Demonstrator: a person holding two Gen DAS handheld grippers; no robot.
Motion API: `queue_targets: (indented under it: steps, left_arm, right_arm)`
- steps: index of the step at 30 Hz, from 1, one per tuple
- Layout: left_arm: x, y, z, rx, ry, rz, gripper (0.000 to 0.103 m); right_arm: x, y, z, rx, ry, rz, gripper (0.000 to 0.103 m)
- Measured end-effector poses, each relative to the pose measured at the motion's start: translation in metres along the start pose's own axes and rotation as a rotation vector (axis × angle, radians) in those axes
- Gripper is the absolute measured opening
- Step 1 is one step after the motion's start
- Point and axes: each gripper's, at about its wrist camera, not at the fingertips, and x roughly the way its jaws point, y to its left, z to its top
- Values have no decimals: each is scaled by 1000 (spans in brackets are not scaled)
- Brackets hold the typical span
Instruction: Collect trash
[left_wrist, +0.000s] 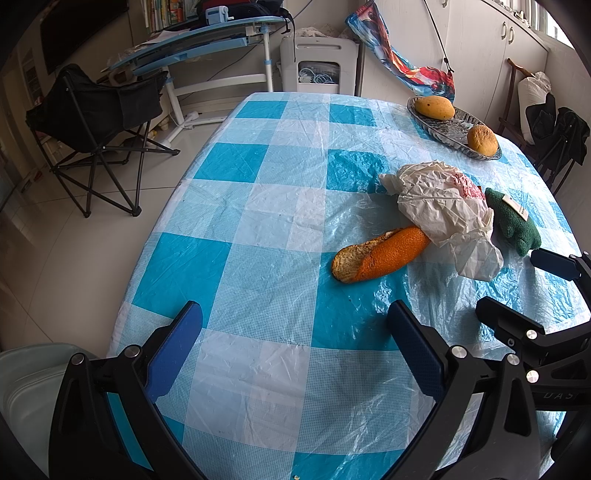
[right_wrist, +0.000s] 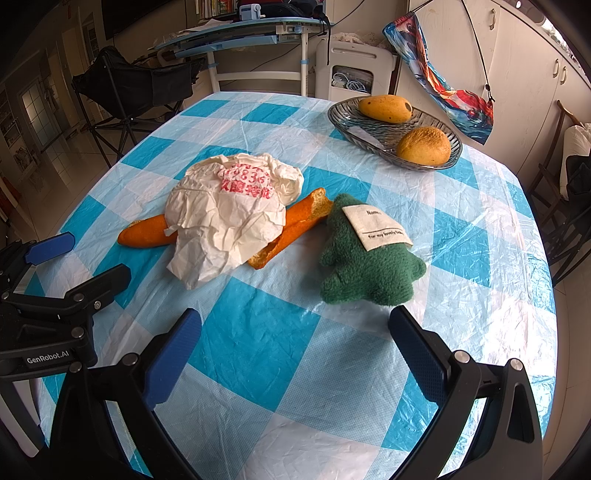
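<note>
Two grippers, left (left_wrist: 295, 325) and right (right_wrist: 295, 325), fingers wide, checked tablecloth (right_wrist: 258, 354), tiled floor (left_wrist: 92, 243).

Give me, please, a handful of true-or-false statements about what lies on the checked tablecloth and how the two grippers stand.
1. The crumpled white paper bag lies on top of the orange peel strips. True.
2. The green plush toy sits inside the glass dish. False: it lies on the tablecloth, apart from the dish.
3. The glass dish holds a mango and another round fruit. True.
4. The right gripper is clamped on the plush toy. False: its jaws stand open, short of the toy.
5. The left gripper holds an orange peel. False: its jaws are open and empty.
</note>
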Motion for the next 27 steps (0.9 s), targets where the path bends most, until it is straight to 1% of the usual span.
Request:
queue_targets:
  steps: [21,27]
  left_arm:
    - [0,0,0,0,0,-3,96]
    - [-3,-3,-2,32,-2,-21,96]
  right_arm:
    - [0,0,0,0,0,0,97]
    - [0,0,0,0,0,0,97]
